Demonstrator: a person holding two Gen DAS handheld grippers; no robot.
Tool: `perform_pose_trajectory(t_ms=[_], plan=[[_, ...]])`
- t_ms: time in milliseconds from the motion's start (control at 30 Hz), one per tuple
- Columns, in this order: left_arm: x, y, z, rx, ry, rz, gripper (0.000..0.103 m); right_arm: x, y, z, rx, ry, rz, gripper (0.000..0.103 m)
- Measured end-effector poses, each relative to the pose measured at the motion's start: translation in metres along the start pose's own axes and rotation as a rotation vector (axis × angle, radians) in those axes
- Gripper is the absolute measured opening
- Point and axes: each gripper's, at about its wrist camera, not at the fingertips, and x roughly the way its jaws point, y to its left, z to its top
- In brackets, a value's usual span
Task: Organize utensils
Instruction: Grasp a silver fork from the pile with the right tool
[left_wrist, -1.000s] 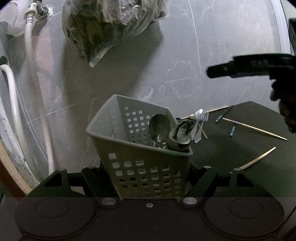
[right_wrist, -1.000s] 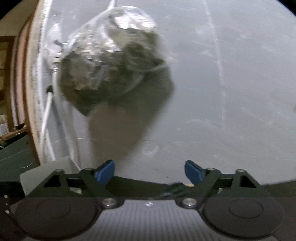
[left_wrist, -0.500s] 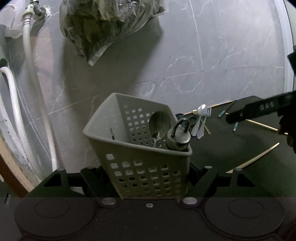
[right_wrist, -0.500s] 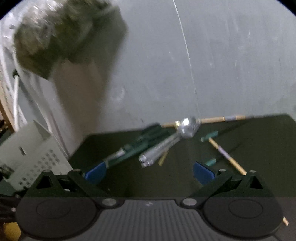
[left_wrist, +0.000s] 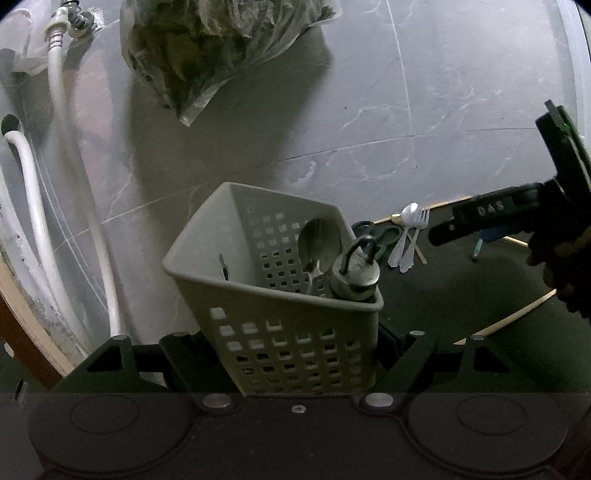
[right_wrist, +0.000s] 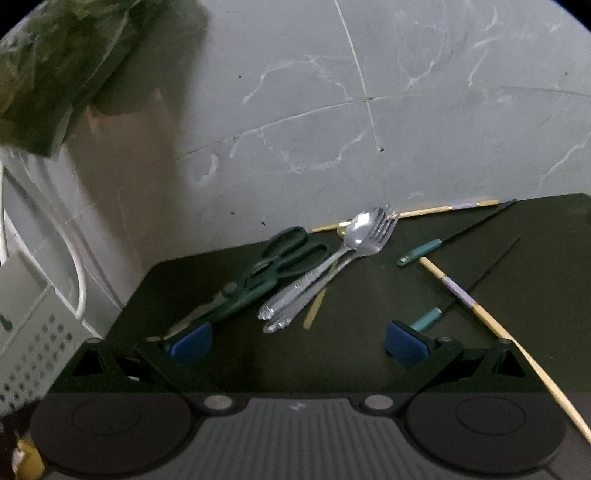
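Note:
A grey perforated basket (left_wrist: 295, 332) sits tilted between the fingers of my left gripper (left_wrist: 291, 347), whose jaws are opening while the basket is still wedged between them. Inside it stand a metal spoon (left_wrist: 317, 240) and a padlock-like metal piece (left_wrist: 356, 273). My right gripper (right_wrist: 299, 341) hangs open just above the dark mat (right_wrist: 535, 258), blue pads wide apart with nothing between them. Ahead of it lie green scissors (right_wrist: 258, 280), a spoon (right_wrist: 360, 227) and a fork (right_wrist: 382, 229) side by side. Bamboo chopsticks (right_wrist: 461, 295) and teal-handled dark sticks (right_wrist: 421, 251) lie to the right.
A plastic bag of greens (left_wrist: 221, 48) hangs on the marble wall (left_wrist: 406, 110). White hoses (left_wrist: 66, 147) run down the wall on the left. A person's hand (left_wrist: 565, 266) carries the right gripper at the right edge of the left wrist view.
My right gripper has dropped and tipped down from facing the bag to the utensils on the mat, and its jaws stand wider. The basket has barely shifted.

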Motion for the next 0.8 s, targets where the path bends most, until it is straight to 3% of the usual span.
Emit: perform_pose_trajectory(t_ms=[367,567,800], plan=[[0.003,-0.001,0.001,-0.005,0.004,0.007,0.082,0.033,-0.014,0.029,0.002,-0.004,0.036,0.103],[0.002,-0.002,0.000,-0.009,0.000,0.013,0.082,0.054,-0.035,0.065,-0.074,-0.065,-0.024,0.102],[0.003,-0.002,-0.001,-0.011,-0.003,0.015,0.081,0.090,-0.057,0.084,-0.150,-0.024,-0.070,0.087]])
